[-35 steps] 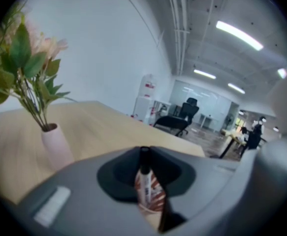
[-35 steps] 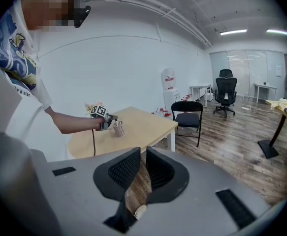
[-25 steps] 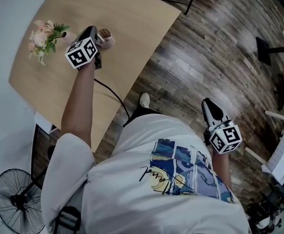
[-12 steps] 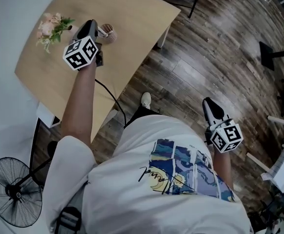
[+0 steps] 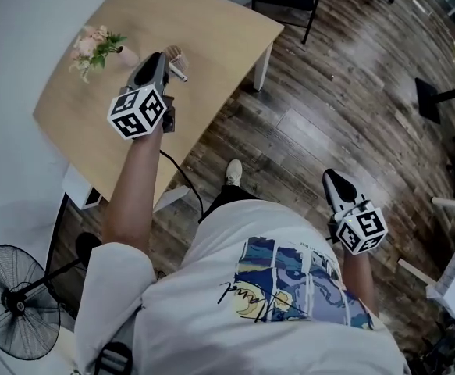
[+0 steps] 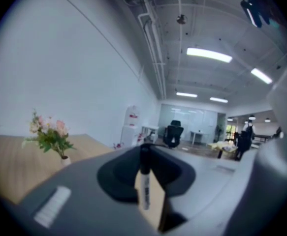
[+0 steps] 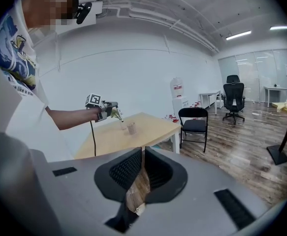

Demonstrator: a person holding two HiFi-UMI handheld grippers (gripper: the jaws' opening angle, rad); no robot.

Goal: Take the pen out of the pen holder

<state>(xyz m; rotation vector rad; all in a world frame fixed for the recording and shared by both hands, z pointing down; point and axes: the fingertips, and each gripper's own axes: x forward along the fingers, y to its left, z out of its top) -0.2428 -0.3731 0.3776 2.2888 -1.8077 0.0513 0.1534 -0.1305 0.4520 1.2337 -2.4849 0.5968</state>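
So, the black-capped white pen (image 6: 144,181), clamped in the left tongs (image 5: 168,65), has been lifted clear of the brown pen holder (image 5: 172,51) since earlier; right tongs (image 7: 142,155) are held together.

Open office, swivel chair (image 7: 233,98), glass partition (image 7: 254,70)

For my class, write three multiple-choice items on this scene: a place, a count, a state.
1. Where is the pen? A in the holder; B in the left gripper's jaws; C among the flowers.
2. How many grippers are over the table? A none; B one; C two.
3. The right gripper's jaws are: A together, empty; B on a pen; C wide apart.
1 B: the left gripper view shows it clamped. 2 B: the right one is over the floor. 3 A: its view shows them closed on nothing.
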